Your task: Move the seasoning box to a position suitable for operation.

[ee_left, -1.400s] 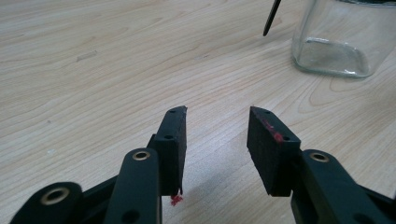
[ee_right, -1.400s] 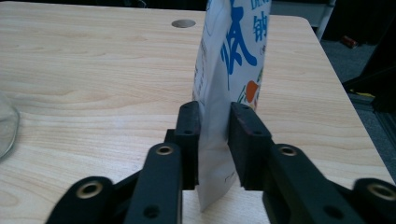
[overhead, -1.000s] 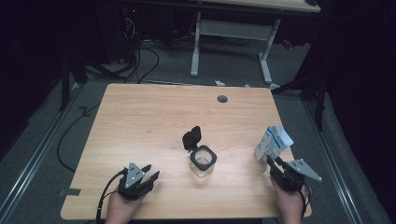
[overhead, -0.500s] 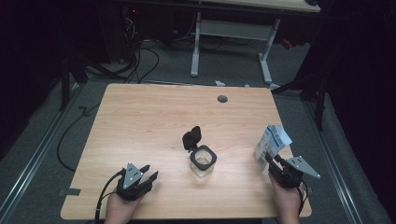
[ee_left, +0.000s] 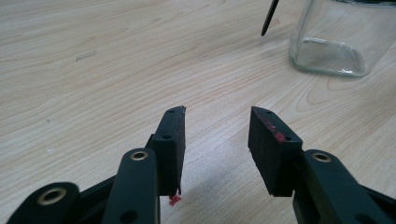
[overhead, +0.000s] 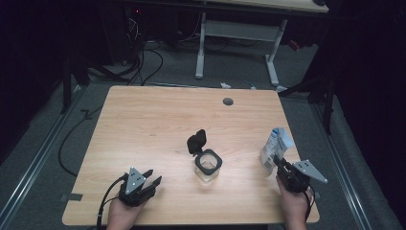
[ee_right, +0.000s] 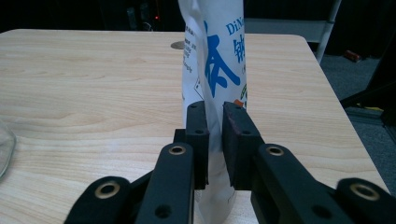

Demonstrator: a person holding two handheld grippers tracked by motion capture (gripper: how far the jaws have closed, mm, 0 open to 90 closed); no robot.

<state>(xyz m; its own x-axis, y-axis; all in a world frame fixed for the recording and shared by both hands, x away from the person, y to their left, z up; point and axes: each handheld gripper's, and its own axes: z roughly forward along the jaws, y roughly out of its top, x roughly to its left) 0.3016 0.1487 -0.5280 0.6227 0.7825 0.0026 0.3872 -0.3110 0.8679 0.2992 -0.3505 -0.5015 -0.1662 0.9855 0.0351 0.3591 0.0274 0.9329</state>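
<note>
My right gripper (ee_right: 214, 122) pinches the soft white pouch (ee_right: 215, 60) low down; it looks limp, so I'd grip gently. My left gripper (ee_left: 215, 135) sits wide, empty

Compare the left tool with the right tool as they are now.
The left tool has its jaws apart with nothing between them, over bare table; the right tool has its jaws pressed on a white pouch with blue print. The left sits near the glass jar; the right sits near the table's right edge. Both are black, hand-held, low at the near edge.
</note>
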